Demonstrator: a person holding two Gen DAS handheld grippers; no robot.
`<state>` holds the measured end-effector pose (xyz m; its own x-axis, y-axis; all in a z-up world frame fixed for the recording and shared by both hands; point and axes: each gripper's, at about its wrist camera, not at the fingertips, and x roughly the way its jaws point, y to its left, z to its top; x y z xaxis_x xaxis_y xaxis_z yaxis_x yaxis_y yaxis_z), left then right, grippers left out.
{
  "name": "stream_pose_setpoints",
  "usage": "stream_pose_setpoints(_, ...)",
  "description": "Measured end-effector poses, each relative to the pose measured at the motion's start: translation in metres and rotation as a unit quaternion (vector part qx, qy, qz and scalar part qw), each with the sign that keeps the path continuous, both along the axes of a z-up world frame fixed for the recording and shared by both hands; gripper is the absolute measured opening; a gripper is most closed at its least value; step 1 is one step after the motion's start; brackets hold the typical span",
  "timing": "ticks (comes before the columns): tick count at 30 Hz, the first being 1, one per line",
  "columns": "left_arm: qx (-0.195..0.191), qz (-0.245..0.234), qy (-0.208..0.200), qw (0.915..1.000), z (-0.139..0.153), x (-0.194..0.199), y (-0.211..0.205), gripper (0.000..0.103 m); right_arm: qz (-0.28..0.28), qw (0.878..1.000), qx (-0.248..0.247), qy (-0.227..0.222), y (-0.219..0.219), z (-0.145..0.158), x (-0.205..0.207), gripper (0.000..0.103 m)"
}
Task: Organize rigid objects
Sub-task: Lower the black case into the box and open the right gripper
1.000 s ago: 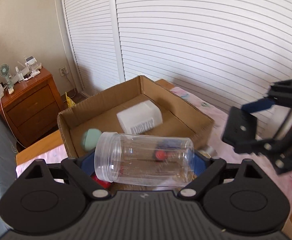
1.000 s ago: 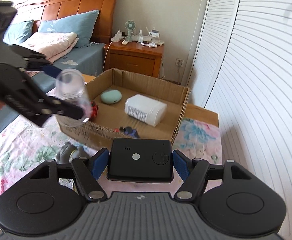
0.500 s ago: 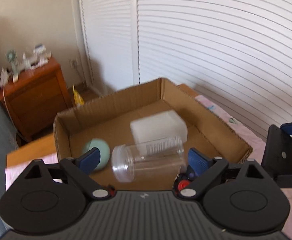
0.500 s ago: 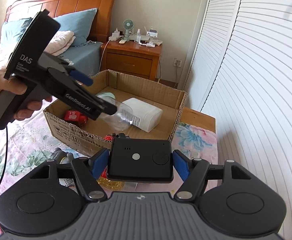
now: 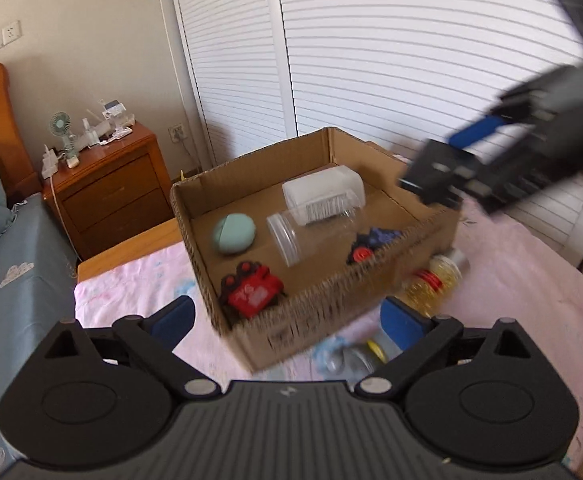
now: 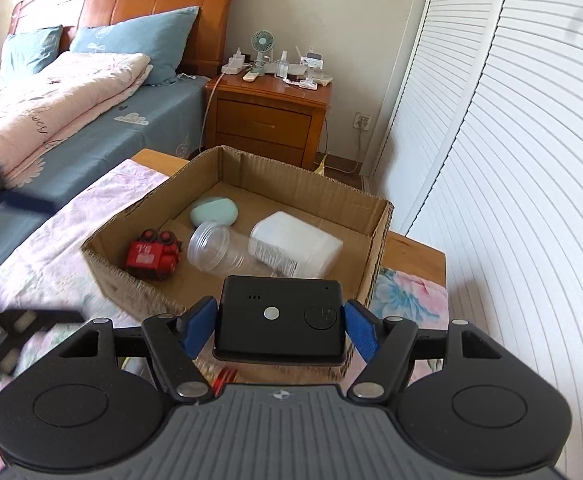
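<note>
An open cardboard box (image 5: 403, 264) (image 6: 311, 184) stands on a pink floral cloth. In it lie a clear plastic jar (image 5: 311, 234) (image 6: 227, 252) on its side, a white box (image 5: 323, 192) (image 6: 295, 246), a mint green case (image 5: 233, 234) (image 6: 213, 210), a red toy train (image 5: 251, 292) (image 6: 153, 254) and a blue and red toy (image 5: 371, 242). My left gripper (image 5: 287, 318) is open and empty in front of the box. My right gripper (image 6: 279, 330) is shut on a black device (image 6: 279, 316) near the box's front wall; it shows blurred in the left wrist view (image 5: 431, 178).
A gold jar (image 5: 431, 284) and a clear bottle with a yellow cap (image 5: 355, 358) lie on the cloth before the box. A wooden nightstand (image 6: 267, 120) with a small fan stands behind. A bed (image 6: 71, 120) is at left, white louvred doors (image 6: 511, 160) at right.
My left gripper let go of the clear jar, which now lies in the box, and pulled back. My right gripper moved nearer the box with the black device.
</note>
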<state>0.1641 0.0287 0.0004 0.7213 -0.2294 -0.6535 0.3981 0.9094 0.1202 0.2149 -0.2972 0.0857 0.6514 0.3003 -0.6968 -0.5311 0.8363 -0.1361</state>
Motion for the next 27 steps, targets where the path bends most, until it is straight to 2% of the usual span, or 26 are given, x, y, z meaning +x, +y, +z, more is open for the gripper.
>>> stream_pose_setpoints(6,-0.036,0.021,-0.003,0.9991,0.001,-0.027,0.012,0.099,-0.022,0.999,0.014,0.028,0.013,-0.003,0.043,0.074)
stream_pose_setpoints(12,-0.058,0.07,-0.011,0.9958,-0.003,-0.043,0.023,0.099,-0.048,0.997,0.019,0.049,0.027,-0.016,0.091,0.074)
stream_pose_setpoints(21,-0.061,0.109,-0.001,0.9921,-0.009,-0.047,0.037,0.099,-0.09,0.993,0.021,0.071,0.042,-0.035,0.149,0.074)
stream_pose_setpoints(22,-0.061,0.11,0.0,0.9921,-0.01,-0.047,0.037,0.099,-0.093,0.992,0.023,0.077,0.042,-0.038,0.154,0.075)
stream_pose_setpoints(25,-0.059,0.109,0.004,0.9923,-0.011,-0.047,0.037,0.099,-0.1,0.992,0.017,0.074,0.041,-0.041,0.155,0.086)
stream_pose_setpoints(27,-0.057,0.106,0.005,0.9927,-0.011,-0.048,0.036,0.099,-0.099,0.992,0.024,0.068,0.038,-0.039,0.149,0.087)
